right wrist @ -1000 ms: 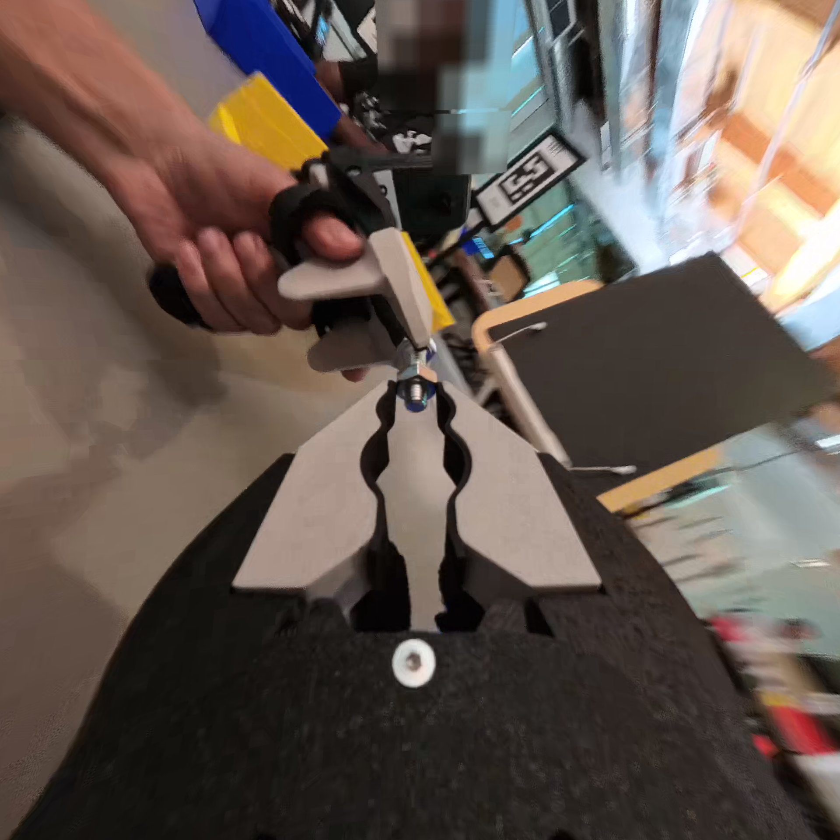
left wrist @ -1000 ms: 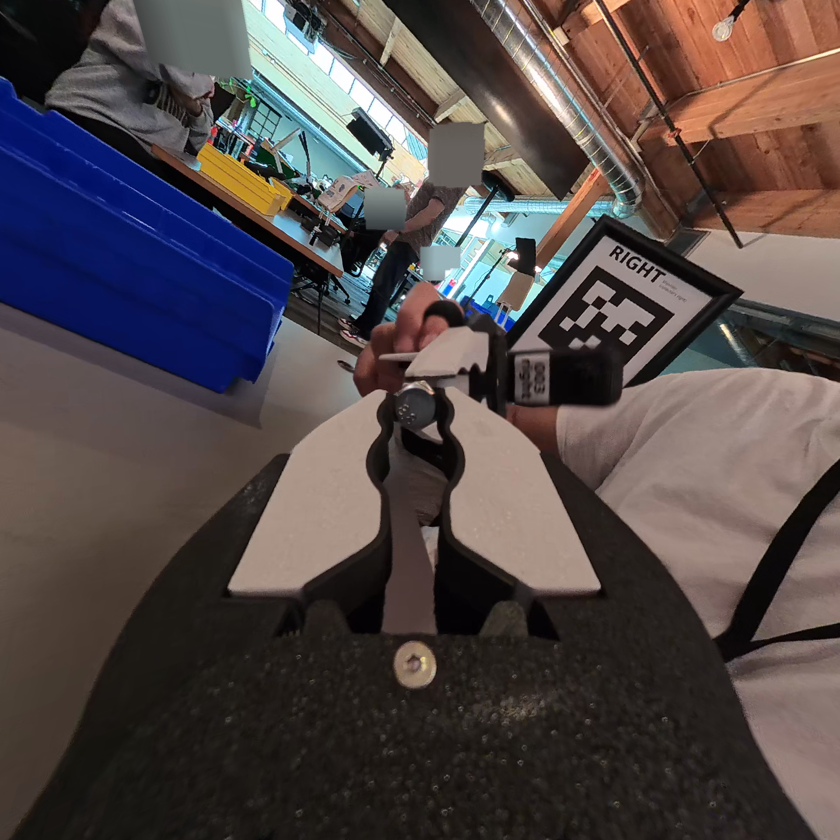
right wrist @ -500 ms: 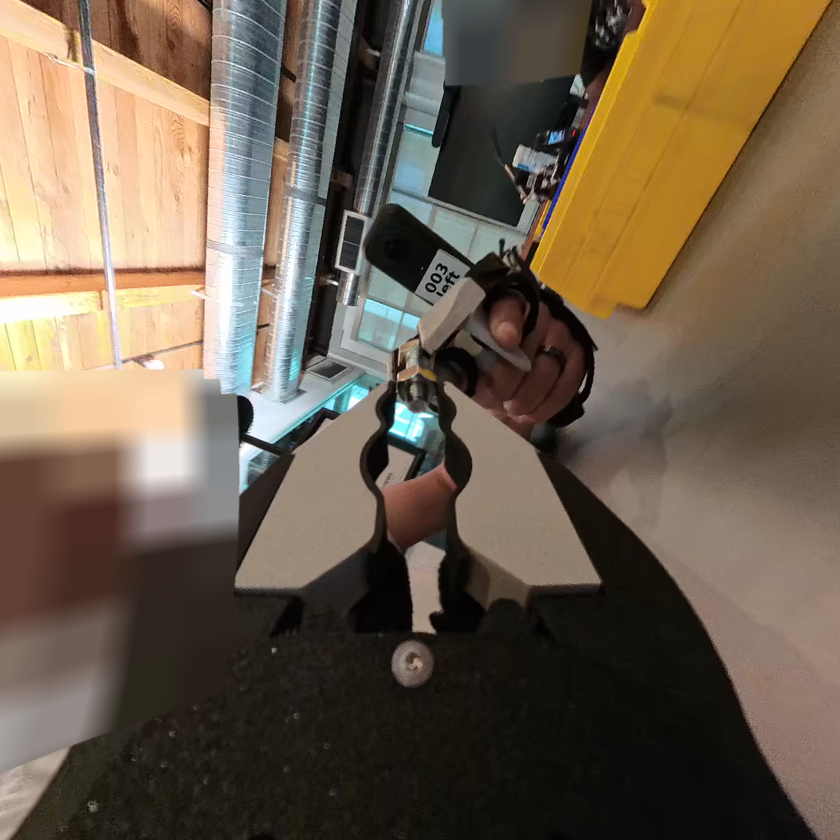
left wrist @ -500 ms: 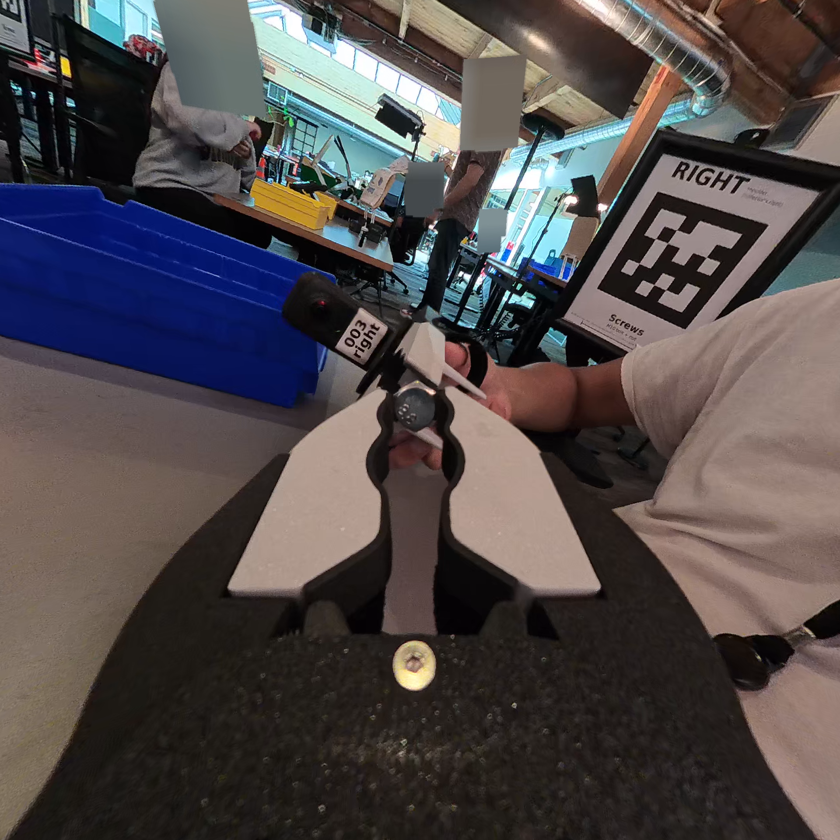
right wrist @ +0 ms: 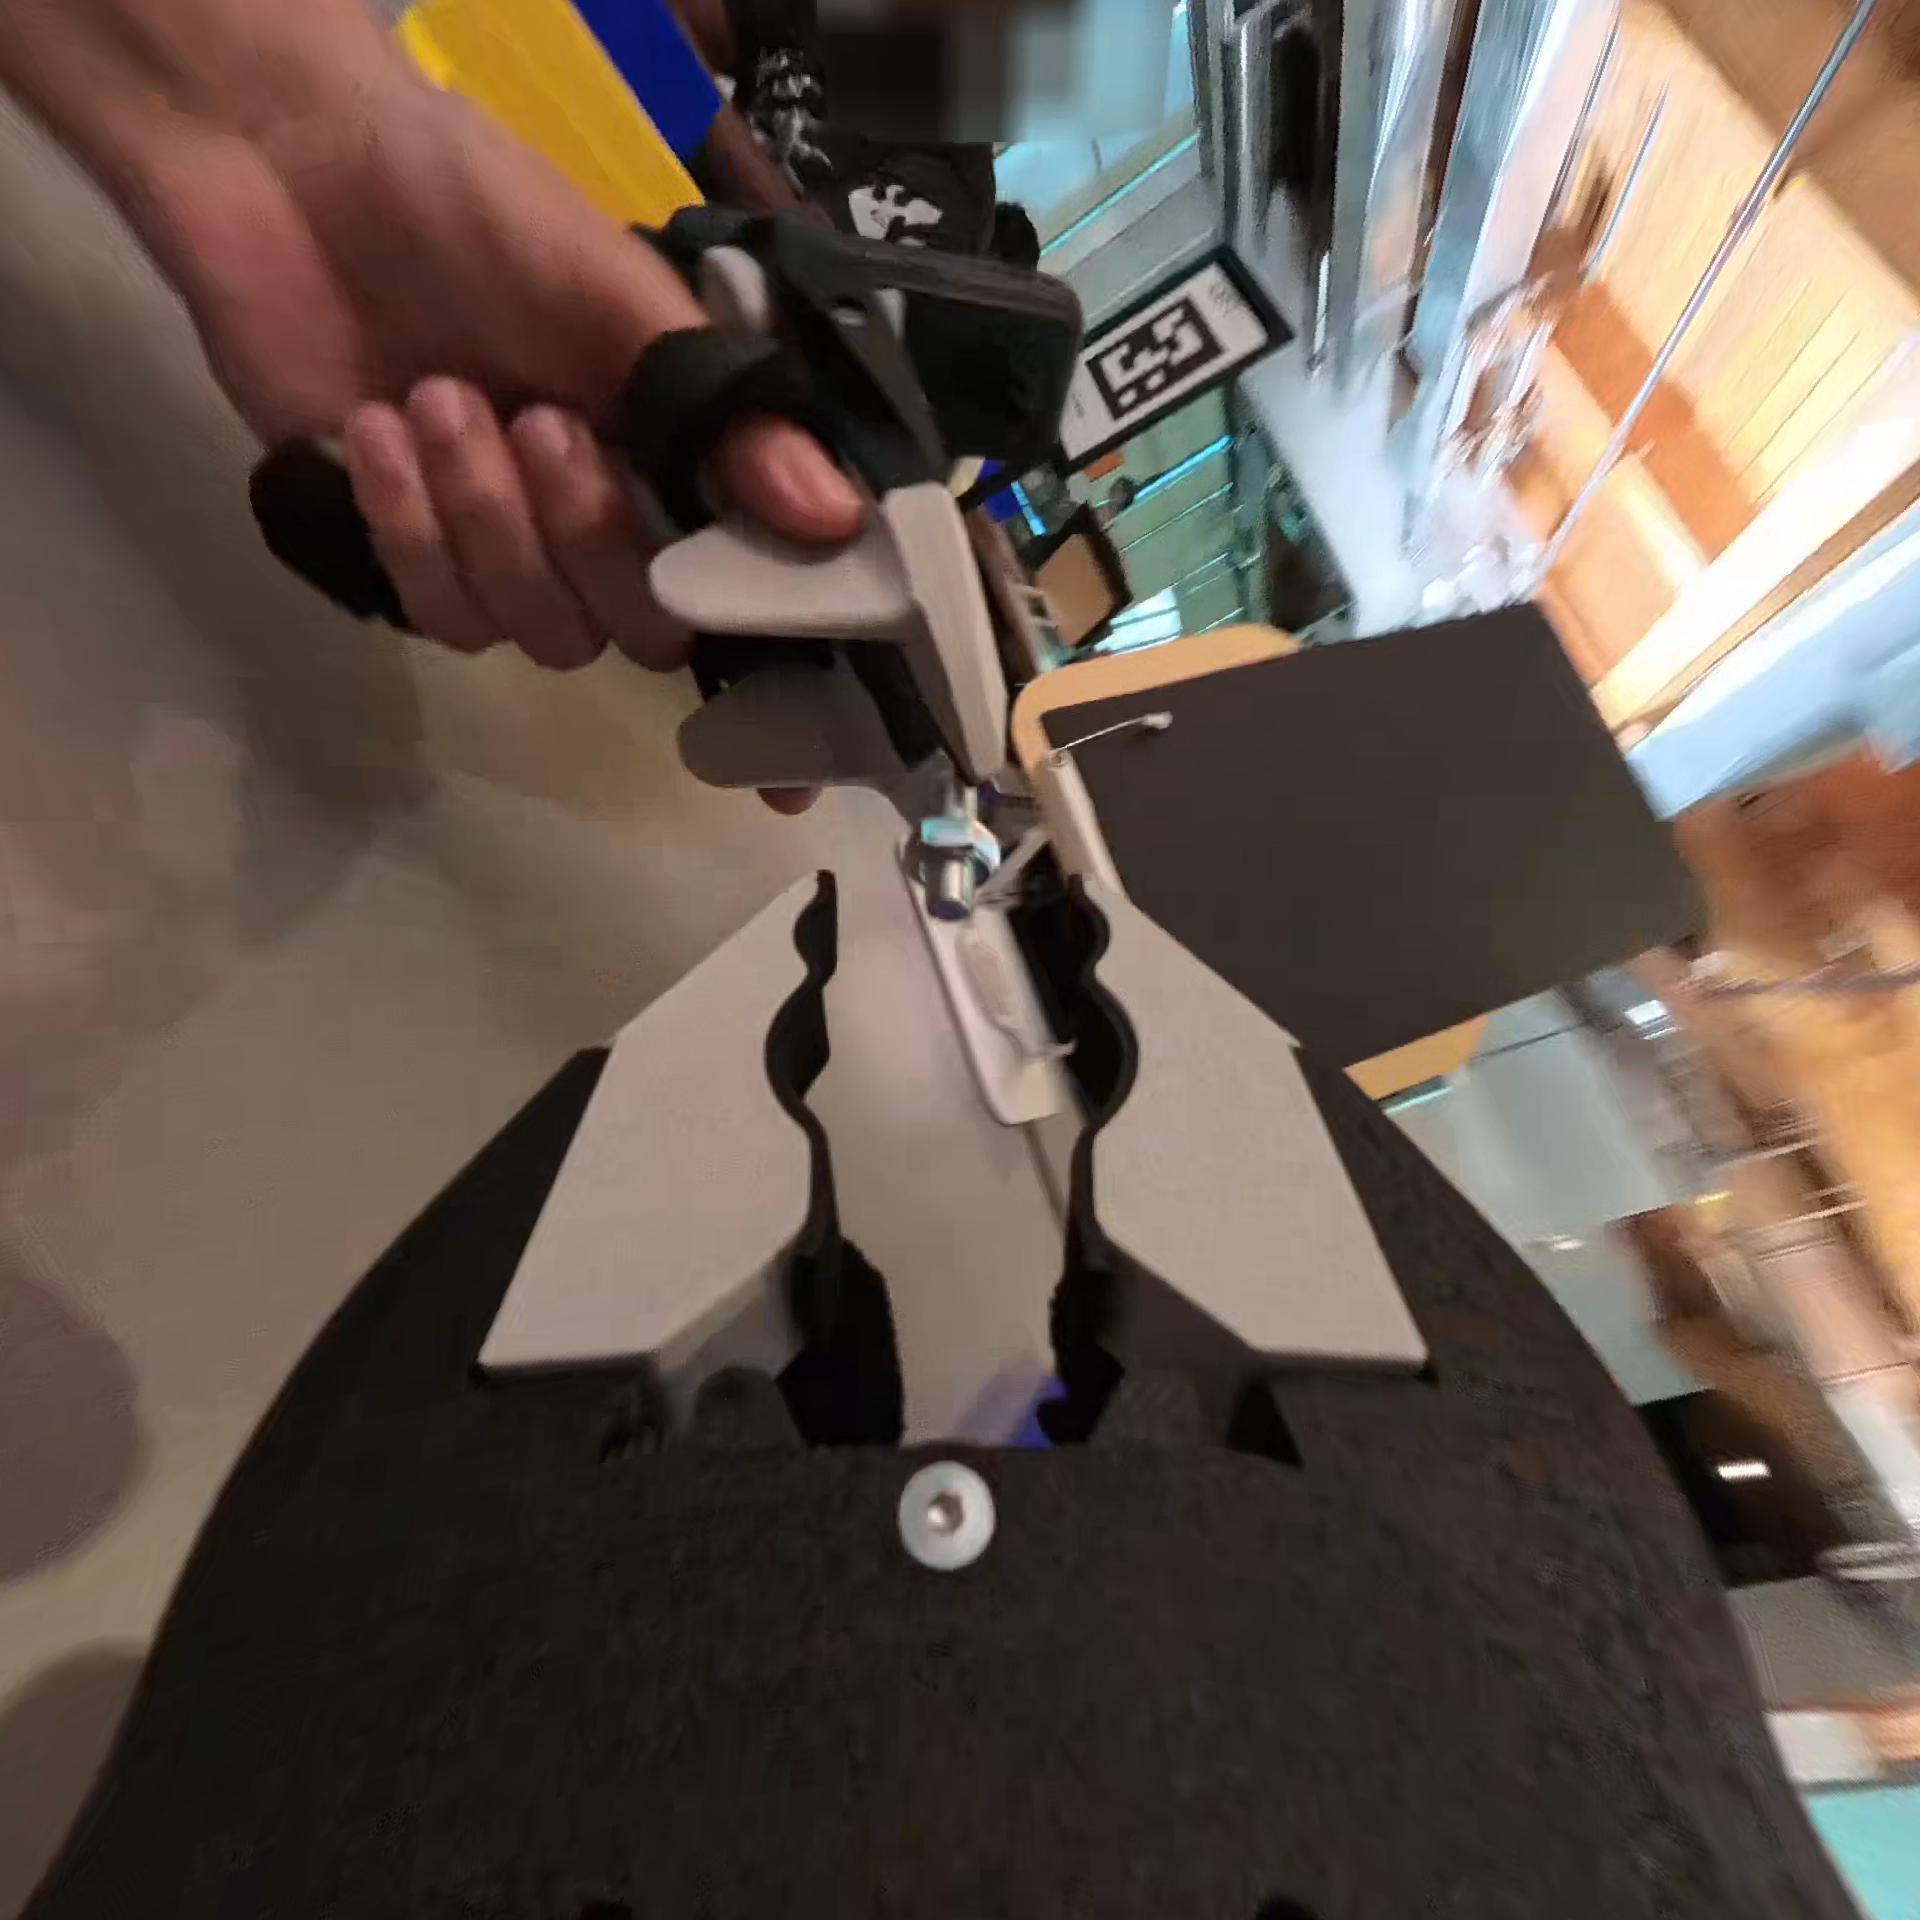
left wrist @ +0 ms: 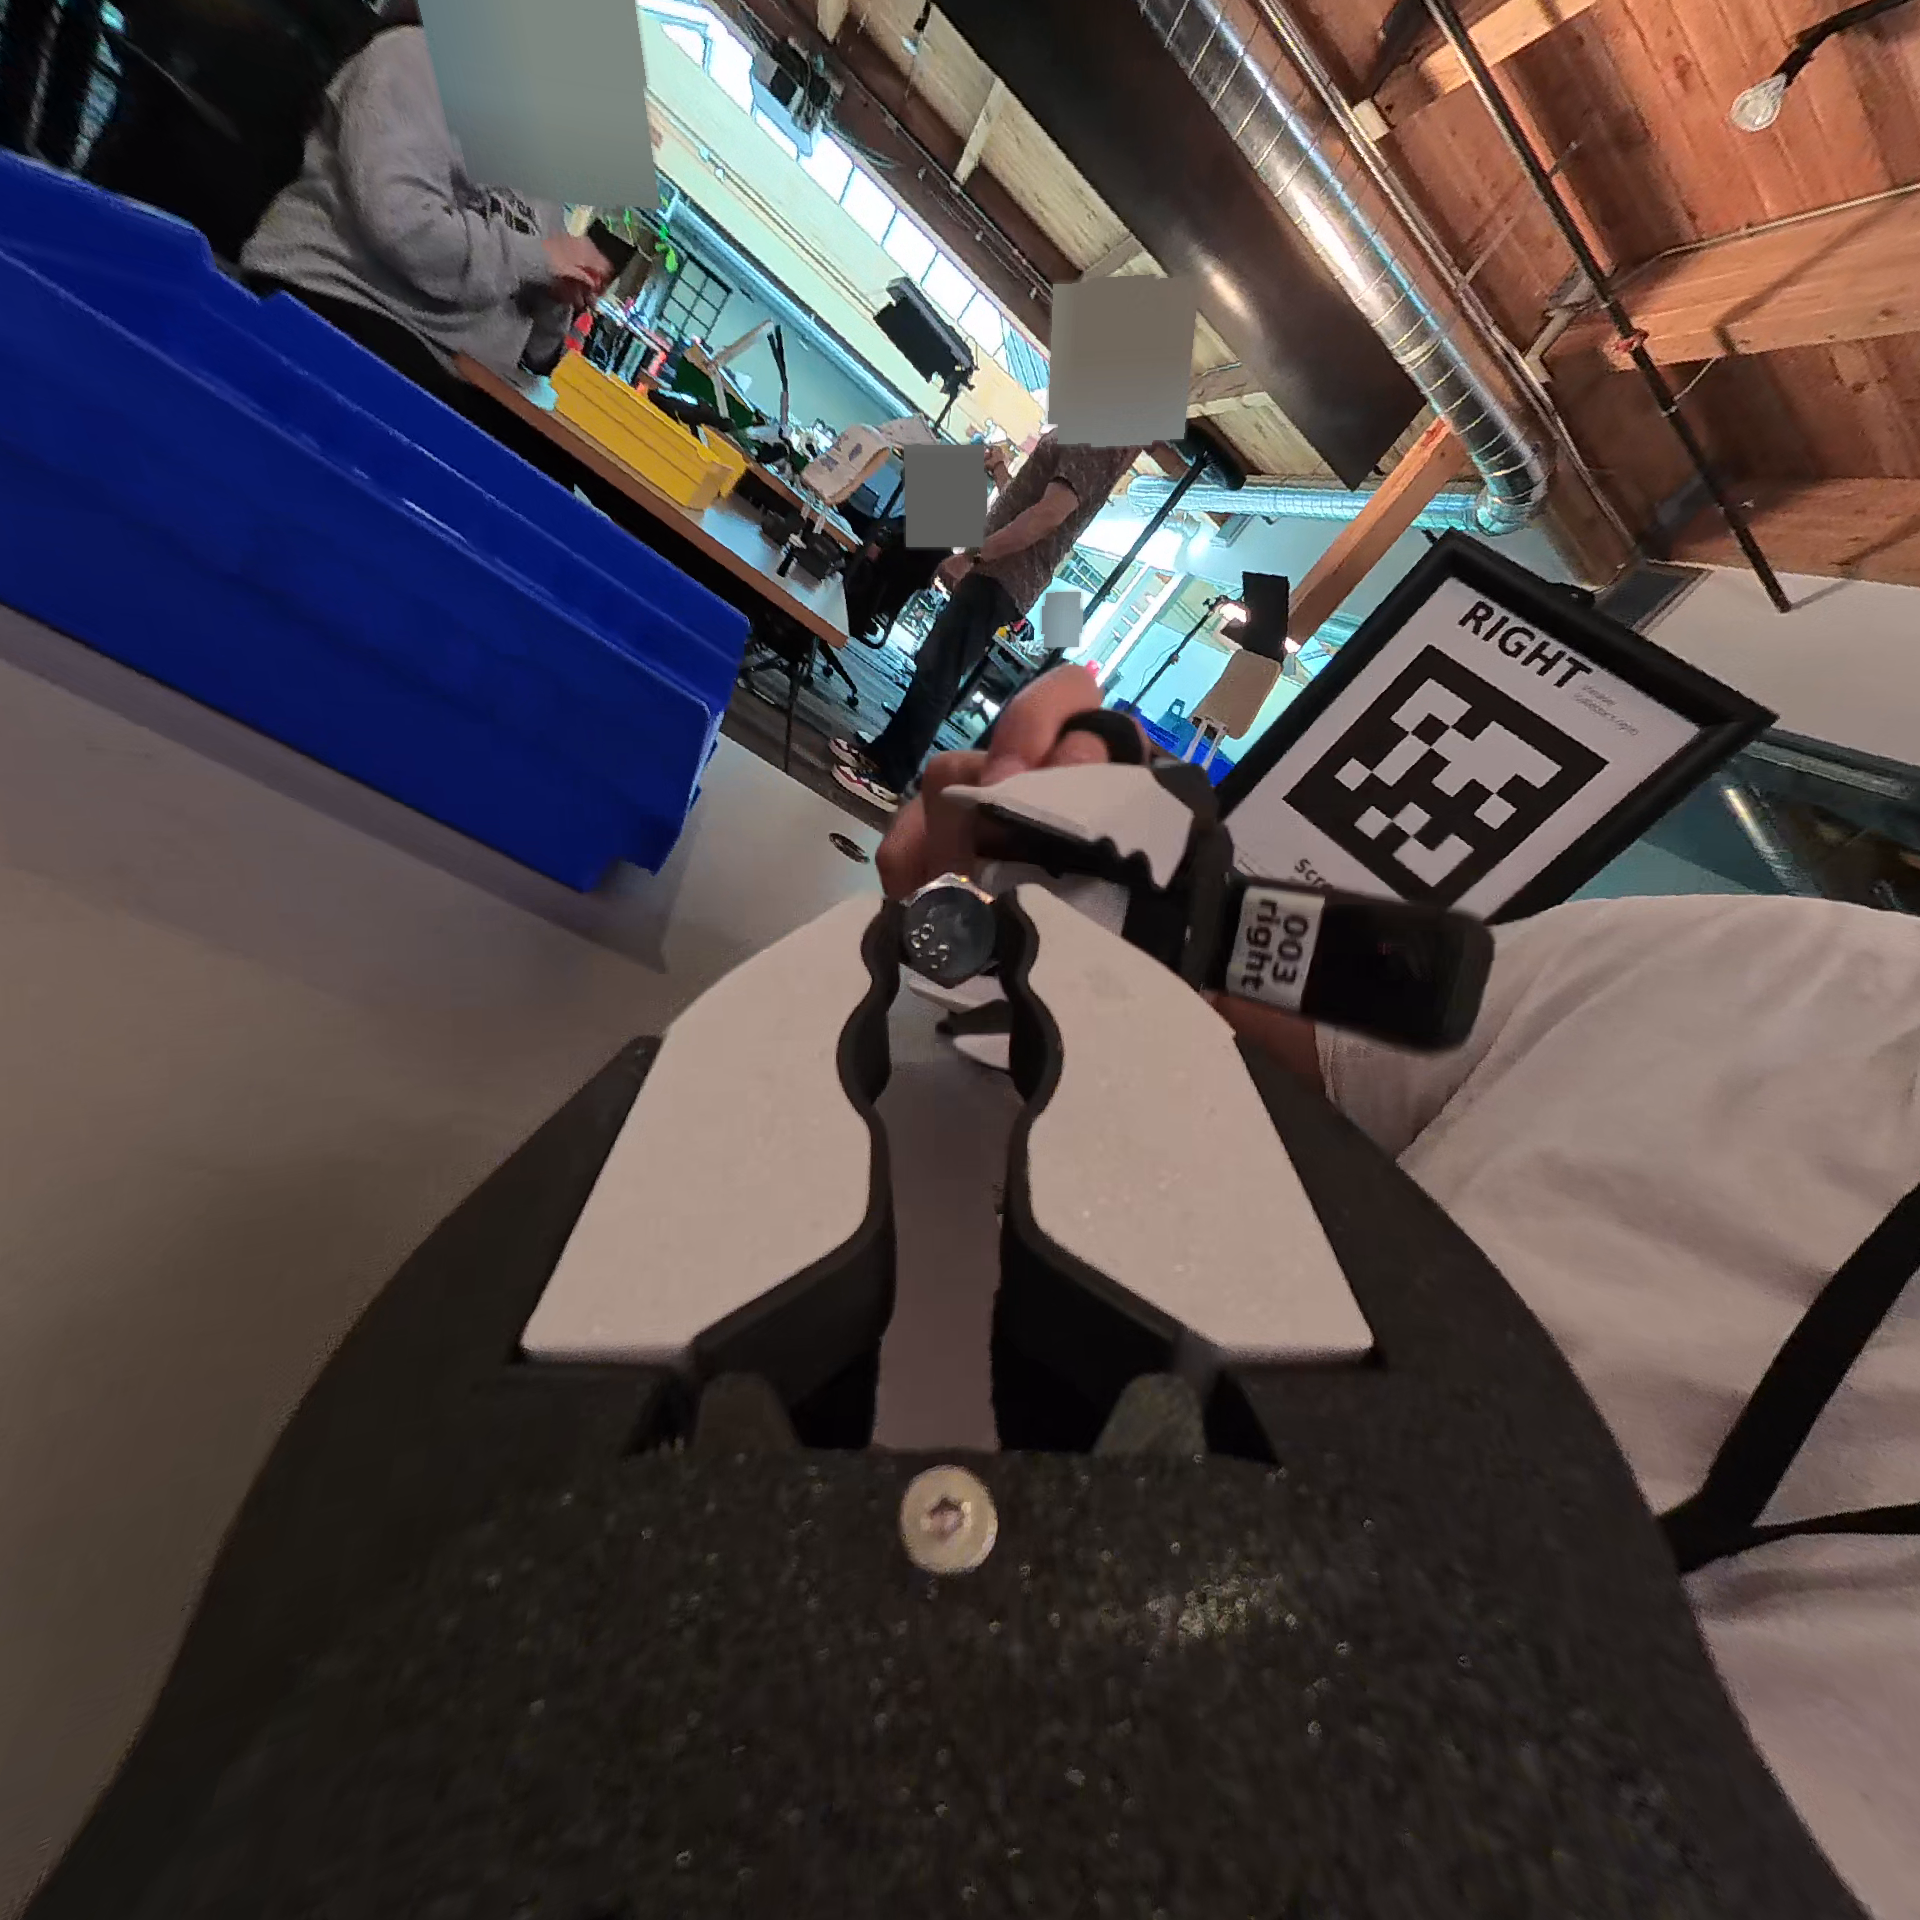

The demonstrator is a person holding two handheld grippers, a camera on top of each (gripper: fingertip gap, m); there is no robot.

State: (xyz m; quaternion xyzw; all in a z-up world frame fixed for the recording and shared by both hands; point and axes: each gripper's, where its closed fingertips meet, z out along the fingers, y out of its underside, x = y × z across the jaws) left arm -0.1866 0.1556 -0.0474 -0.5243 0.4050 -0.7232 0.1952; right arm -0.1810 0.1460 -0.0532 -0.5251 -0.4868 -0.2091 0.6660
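Left tool (left wrist: pixel 948 935): closed on a silver hex-head bolt (left wrist: pixel 945 932), both dark pads pressed against the head, which faces the camera; the tool is held above a pale grey worktop (left wrist: pixel 260 1091). Seen from the right wrist view, the same bolt (right wrist: pixel 954 852) projects from the tips of the left tool (right wrist: pixel 961 774), shank toward the camera, with a nut or washer around it; the blur leaves it unclear which. Right tool (right wrist: pixel 956 904): jaws apart, nothing gripped; its pads stand clear on either side of the bolt's shank end, touching neither side. In the left wrist view the right tool (left wrist: pixel 997 862) lies just beyond the bolt, fingers spread, with a hand (left wrist: pixel 966 790) on its grip. A second hand (right wrist: pixel 499 468) holds the left tool's handle at upper left of the right wrist view. Surroundings, left wrist view: blue bin (left wrist: pixel 312 582) on the worktop at far left; framed marker sign (left wrist: pixel 1475 748) at far right; white sleeve (left wrist: pixel 1662 1143) at near right; yellow bins (left wrist: pixel 644 426) on a far table; two persons in the background. Surroundings, right wrist view: black panel with a pale wooden edge (right wrist: pixel 1351 852) to the right of the tools, blurred; yellow bin (right wrist: pixel 551 94) at top left.
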